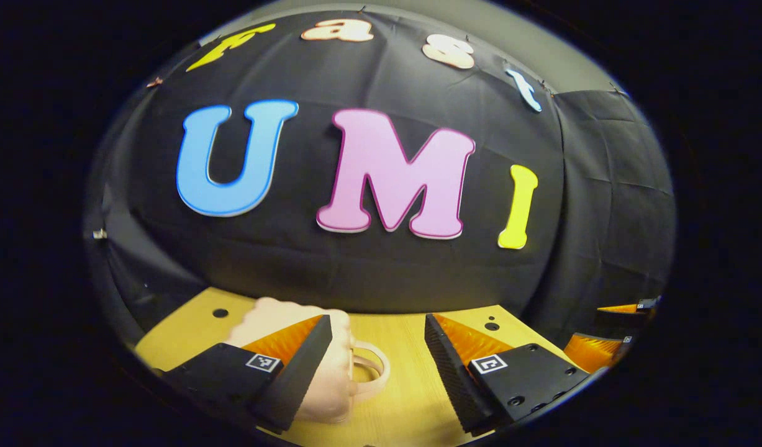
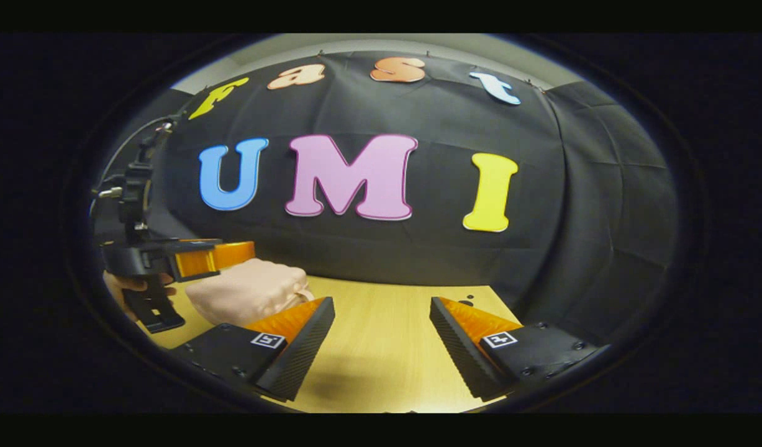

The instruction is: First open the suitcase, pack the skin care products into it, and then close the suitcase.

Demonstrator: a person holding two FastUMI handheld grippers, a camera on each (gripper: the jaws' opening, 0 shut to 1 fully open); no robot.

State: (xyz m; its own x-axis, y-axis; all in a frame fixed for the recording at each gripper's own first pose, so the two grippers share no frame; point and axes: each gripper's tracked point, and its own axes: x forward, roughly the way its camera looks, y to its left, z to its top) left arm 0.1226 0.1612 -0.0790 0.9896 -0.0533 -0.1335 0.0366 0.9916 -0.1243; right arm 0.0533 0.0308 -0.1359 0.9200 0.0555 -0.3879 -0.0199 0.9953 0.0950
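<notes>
On table (image 1: pixel 405 347): pink suitcase (image 1: pixel 331 372); both tools agape

Suitcase half covered, far tongs clipped at the rims

In the left gripper view the left tongs (image 1: pixel 376 357) stand with jaws apart, and their left finger covers the middle of the pink suitcase (image 1: pixel 331 385), so its lid seam and any latch cannot be made out; only the looped handle (image 1: pixel 373 367) juts clear, and the case's base runs off the lower rim. At the right rim the right tongs (image 1: pixel 610 338) are cut to orange slivers, their gap unreadable here. In the right gripper view the suitcase's (image 2: pixel 247 290) near corner sits behind the right tongs' (image 2: pixel 381 338) left finger, and the hand (image 2: pixel 127 287) under the left tongs (image 2: pixel 210 257) is mostly hidden.
</notes>
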